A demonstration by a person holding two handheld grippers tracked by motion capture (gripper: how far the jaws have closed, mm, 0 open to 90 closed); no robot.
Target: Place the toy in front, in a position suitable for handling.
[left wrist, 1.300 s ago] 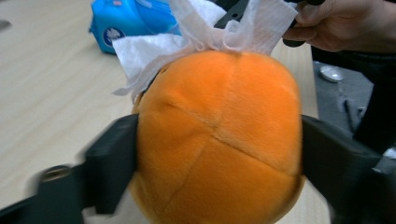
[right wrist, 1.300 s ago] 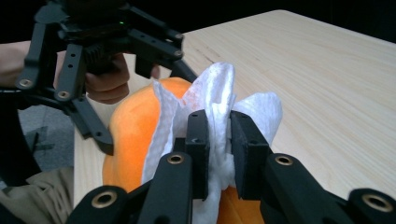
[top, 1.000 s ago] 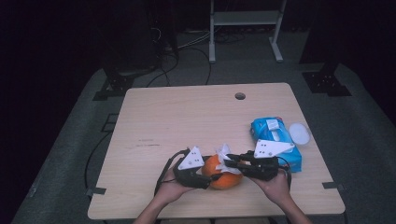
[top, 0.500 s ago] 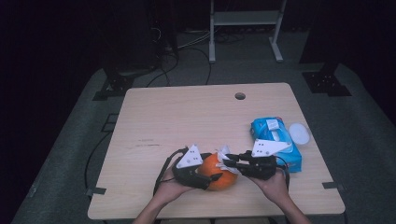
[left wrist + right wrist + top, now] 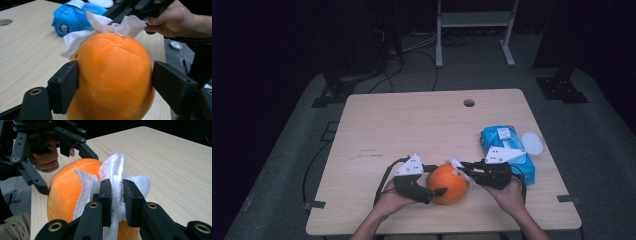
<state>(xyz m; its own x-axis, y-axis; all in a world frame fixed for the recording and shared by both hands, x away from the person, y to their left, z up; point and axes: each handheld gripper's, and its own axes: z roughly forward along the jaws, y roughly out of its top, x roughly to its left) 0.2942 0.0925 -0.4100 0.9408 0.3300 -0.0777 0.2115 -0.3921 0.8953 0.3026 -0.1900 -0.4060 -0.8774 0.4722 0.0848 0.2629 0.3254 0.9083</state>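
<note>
Below, the right hand-held gripper point(image 5: 117, 202) pinched a white wipe point(image 5: 113, 173) against the orange plush ball point(image 5: 112, 77); the left hand-held gripper point(image 5: 115, 82) (jaws just opened) loosely straddled it on the counter point(image 5: 412, 120).

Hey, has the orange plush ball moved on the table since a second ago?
No. The orange plush ball sits just as far left of the blue wipes pack as before.

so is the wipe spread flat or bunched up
Bunched up: the wipe is pinched into folds by the right gripper, draping over the orange plush.
</note>
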